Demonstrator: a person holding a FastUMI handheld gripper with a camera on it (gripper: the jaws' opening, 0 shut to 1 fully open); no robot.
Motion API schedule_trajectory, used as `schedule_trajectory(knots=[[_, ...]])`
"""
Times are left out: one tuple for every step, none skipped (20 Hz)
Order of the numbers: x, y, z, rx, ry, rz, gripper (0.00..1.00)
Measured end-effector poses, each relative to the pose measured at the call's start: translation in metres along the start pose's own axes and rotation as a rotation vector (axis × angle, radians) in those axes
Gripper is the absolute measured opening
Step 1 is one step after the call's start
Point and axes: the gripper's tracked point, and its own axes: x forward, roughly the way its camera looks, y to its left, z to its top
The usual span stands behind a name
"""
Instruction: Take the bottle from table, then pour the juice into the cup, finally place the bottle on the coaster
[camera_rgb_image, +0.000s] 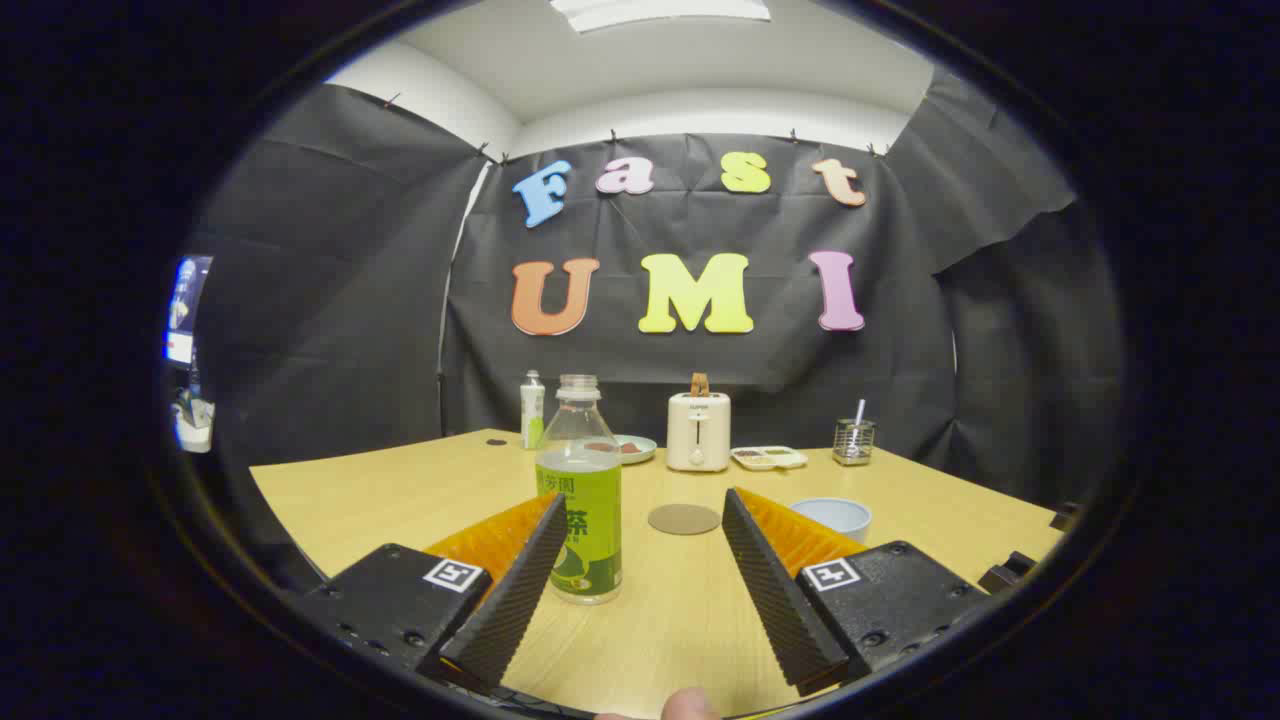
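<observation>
An uncapped clear bottle with a green label stands upright on the wooden table, just ahead of the left finger and close to its tip. My gripper is open, its fingers spread wide with nothing between them. A round brown coaster lies flat on the table beyond the gap between the fingers. A pale blue cup stands to the right of the coaster, partly hidden behind the right finger.
Along the table's far side stand a small white bottle, a plate, a white toaster, a small tray and a wire holder. A fingertip shows at the near edge.
</observation>
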Motion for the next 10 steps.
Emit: schedule_trajectory(knots=[[0.0, 0.005, 0.002, -0.009, -0.008, 0.007, 1.0], [0.003, 0.011, 0.001, -0.026, -0.009, 0.015, 1.0], [0.004, 0.015, 0.0, -0.037, -0.006, 0.021, 1.0], [0.005, 0.019, -0.001, -0.045, -0.001, 0.028, 1.0], [0.007, 0.024, -0.002, -0.049, 0.0, 0.035, 1.0], [0.009, 0.027, -0.002, -0.052, 0.002, 0.04, 1.0], [0.01, 0.029, -0.003, -0.052, 0.007, 0.044, 1.0], [0.012, 0.03, -0.004, -0.05, 0.011, 0.045, 1.0], [0.012, 0.031, -0.005, -0.051, 0.016, 0.046, 1.0], [0.013, 0.032, -0.005, -0.052, 0.018, 0.048, 1.0]])
